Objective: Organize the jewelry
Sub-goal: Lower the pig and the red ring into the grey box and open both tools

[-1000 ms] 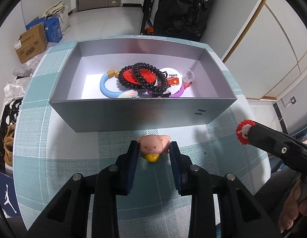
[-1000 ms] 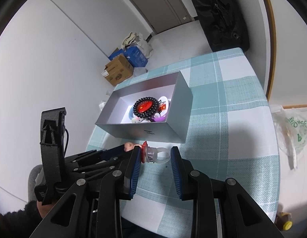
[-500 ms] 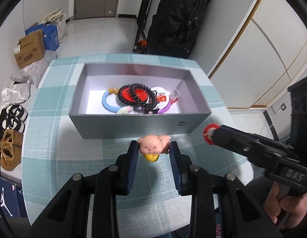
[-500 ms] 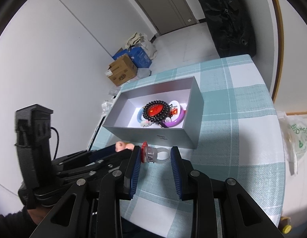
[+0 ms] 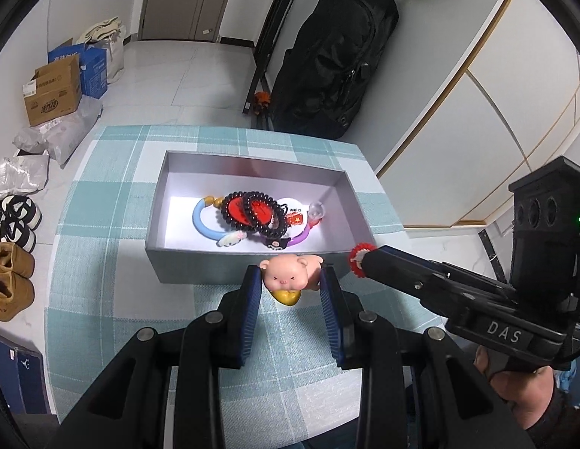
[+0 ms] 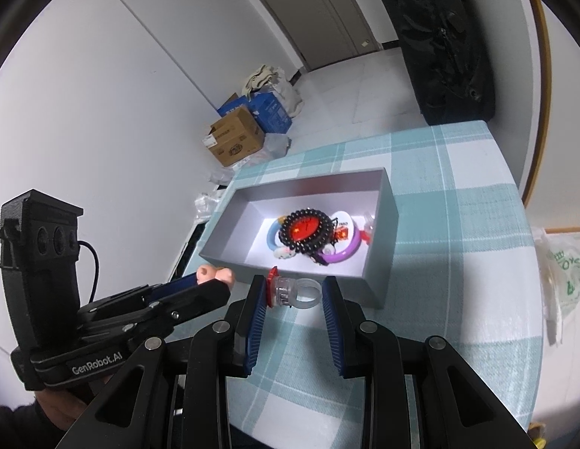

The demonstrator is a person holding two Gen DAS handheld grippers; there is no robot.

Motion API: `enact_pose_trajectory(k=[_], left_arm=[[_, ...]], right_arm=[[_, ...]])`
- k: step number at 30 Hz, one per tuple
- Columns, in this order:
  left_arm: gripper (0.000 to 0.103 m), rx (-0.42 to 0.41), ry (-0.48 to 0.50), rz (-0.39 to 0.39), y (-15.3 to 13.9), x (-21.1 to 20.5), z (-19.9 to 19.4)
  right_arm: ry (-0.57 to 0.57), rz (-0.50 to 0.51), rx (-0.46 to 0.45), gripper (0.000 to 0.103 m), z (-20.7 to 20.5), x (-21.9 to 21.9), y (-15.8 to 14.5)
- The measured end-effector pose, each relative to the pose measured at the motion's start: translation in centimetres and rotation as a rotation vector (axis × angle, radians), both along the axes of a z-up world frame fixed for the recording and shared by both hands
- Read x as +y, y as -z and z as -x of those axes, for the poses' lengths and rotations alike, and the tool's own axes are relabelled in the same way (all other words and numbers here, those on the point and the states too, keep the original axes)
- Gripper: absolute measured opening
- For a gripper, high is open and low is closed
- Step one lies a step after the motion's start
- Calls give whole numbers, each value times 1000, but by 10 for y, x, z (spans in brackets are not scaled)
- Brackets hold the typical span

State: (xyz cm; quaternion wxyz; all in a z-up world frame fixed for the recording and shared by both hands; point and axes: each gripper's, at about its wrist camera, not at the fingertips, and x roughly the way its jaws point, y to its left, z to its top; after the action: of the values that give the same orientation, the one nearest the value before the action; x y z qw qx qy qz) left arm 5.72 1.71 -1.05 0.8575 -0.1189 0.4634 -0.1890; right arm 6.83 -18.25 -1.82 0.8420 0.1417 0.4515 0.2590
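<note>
Left gripper (image 5: 291, 285) clamped the pig charm (image 5: 290, 276); right gripper (image 6: 294, 293) clamped the clear ring (image 6: 295, 292). Both should clear the gray box (image 5: 248, 270) wall before release (box crowded).

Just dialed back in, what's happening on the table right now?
A person is sorting trinkets into the grey box on the checked tablecloth. The left hand-held gripper is clamped on a pink pig charm, and the right hand-held gripper is clamped on a clear ring with a red top. Both are held just short of the box's near wall, not yet over it. Inside already lie a black bead bracelet, a blue bangle, a purple bangle and a round badge.
</note>
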Motion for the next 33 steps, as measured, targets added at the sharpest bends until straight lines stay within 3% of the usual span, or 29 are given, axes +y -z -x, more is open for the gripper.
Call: enact_pose_trajectory(k=[16,33], left_arm=[[26,-23,-17,56,-11,13,-23],[26,50,-57,68,6,13,-69]], right_arm=[[-23,-12,-17,29,-35,15,-5],[-17,-65,44,29,-77,10,5]])
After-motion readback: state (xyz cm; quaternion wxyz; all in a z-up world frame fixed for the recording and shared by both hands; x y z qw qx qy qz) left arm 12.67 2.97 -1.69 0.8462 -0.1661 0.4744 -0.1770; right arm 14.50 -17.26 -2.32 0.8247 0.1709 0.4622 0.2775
